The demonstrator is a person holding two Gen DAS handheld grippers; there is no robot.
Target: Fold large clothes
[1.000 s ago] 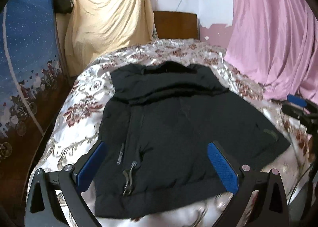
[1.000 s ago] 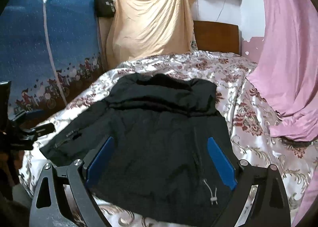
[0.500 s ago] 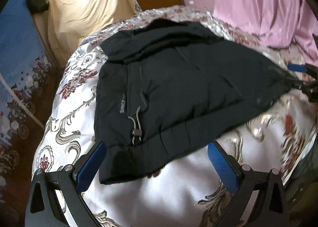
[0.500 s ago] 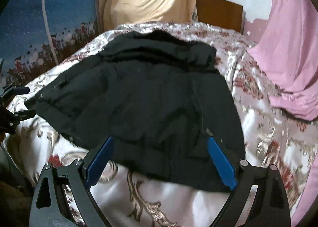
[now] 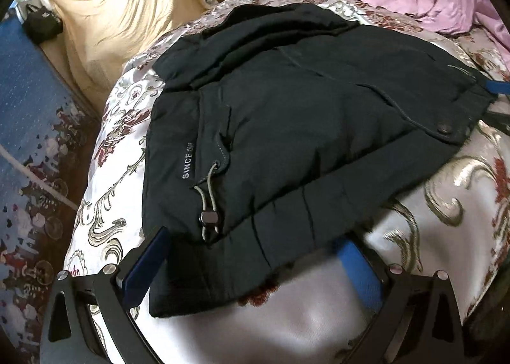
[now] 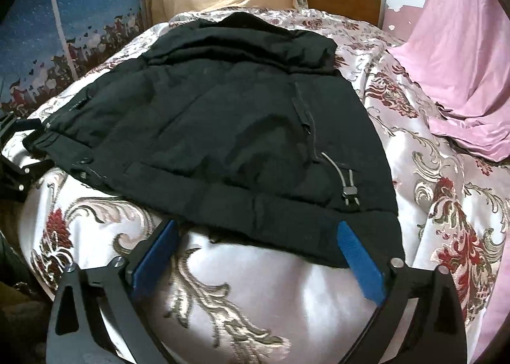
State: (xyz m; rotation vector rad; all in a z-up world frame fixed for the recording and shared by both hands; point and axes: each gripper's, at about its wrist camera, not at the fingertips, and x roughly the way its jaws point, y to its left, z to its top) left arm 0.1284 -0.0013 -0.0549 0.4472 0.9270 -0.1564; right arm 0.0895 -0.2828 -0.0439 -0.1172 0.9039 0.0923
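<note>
A black padded jacket [image 5: 302, 128] lies spread flat on the bed [image 5: 334, 325], hood toward the headboard, hem at the near edge, a grey drawcord with toggle at each hem corner, "SINCE" printed by one.

Each hand-held gripper is a matte black frame with two curved arms that fork outward like a wishbone. On the left hand-held gripper [image 5: 251, 263], every arm carries triangular cut-outs near its base and round silver screw heads at its joints. Flat blue pads [image 5: 145, 271] with a fine ribbed texture line the inner faces of its fingers. The right hand-held gripper [image 6: 255, 257] has the same black frame, silver screws and long blue pads [image 6: 361, 263].
</note>
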